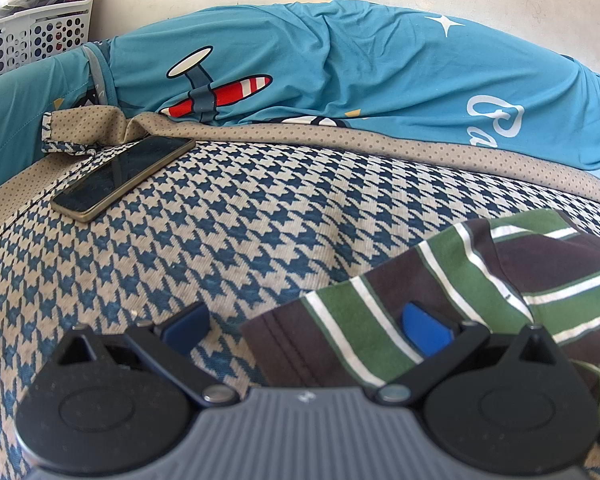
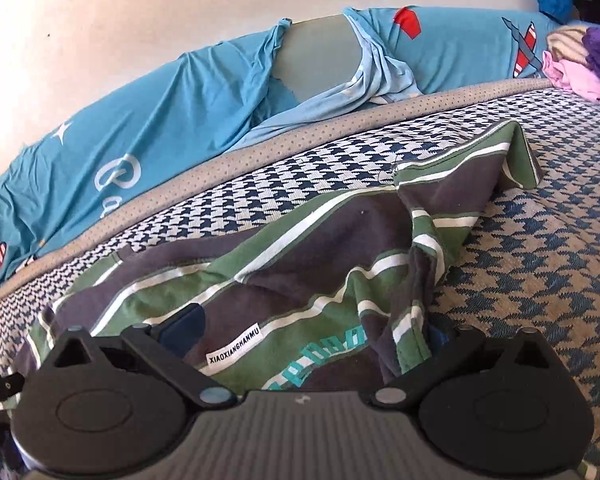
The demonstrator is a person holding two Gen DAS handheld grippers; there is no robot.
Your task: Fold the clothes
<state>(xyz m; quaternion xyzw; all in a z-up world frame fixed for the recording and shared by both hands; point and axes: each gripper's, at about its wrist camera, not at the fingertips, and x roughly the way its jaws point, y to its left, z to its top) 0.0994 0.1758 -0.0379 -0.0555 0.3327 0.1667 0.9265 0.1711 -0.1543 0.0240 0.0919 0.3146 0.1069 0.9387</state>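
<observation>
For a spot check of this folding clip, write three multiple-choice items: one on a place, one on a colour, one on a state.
1. Where does the phone lie?
A. On the houndstooth cover
B. In the white basket
C. On the striped shirt

2. The shirt's stripes are:
A. red, yellow
B. green, brown, white
C. pink, purple

3. The left tongs are:
A. shut on the phone
B. shut on the shirt
C. open

Key: 1 A, it rests flat on the cover. 2 B, those bands show in both views. 3 C, the blue fingers stand wide apart.
</observation>
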